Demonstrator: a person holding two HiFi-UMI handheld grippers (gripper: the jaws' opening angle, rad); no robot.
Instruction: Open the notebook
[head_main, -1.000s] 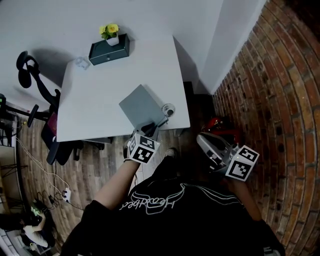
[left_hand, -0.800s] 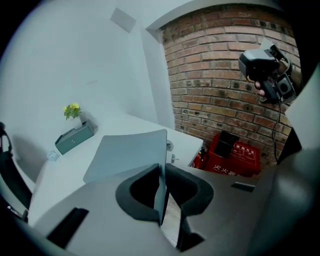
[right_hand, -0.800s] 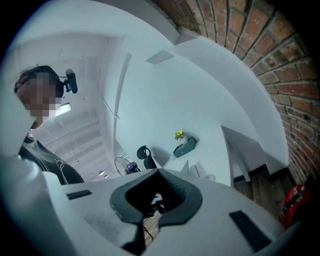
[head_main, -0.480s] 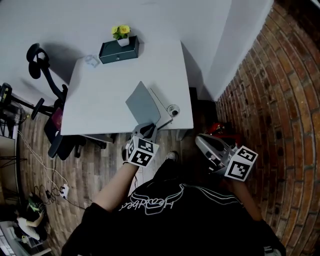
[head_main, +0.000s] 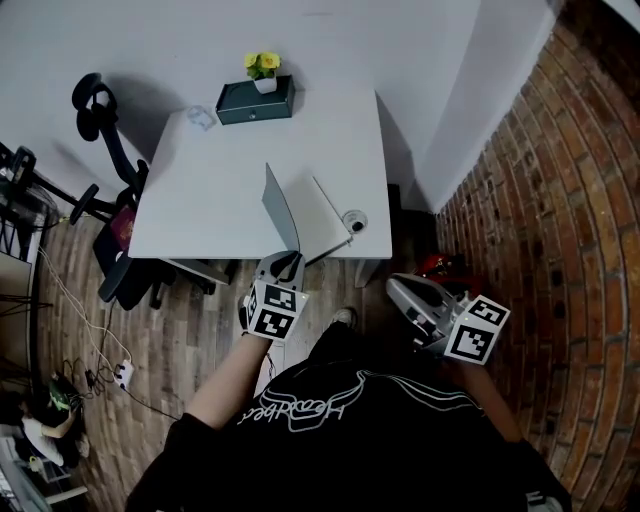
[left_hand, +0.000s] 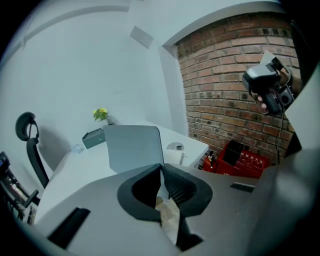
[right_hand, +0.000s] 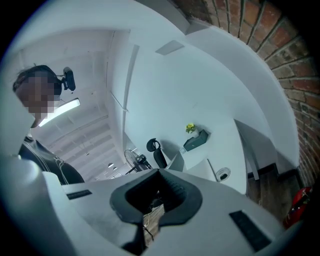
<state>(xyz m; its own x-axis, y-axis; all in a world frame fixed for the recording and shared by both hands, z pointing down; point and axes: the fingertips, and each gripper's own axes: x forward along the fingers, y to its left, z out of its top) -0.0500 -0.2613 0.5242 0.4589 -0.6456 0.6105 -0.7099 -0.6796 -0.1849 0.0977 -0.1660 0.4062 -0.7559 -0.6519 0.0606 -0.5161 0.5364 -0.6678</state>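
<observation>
Both sets of jaws read closed from my end. Left gripper (left_hand: 161, 167) is pinched on the near edge of the notebook (head_main: 282, 208), on its grey cover (left_hand: 134, 147). Its own view gives me that cover face-on, standing up off the table (head_main: 200, 190). Head view adds what that one hides: white pages (head_main: 332, 205) lying flat right of the upright cover, near the table's front edge. Right gripper (right_hand: 159, 172) is empty, tips together, held off the table beside the brick wall (head_main: 540, 200).
</observation>
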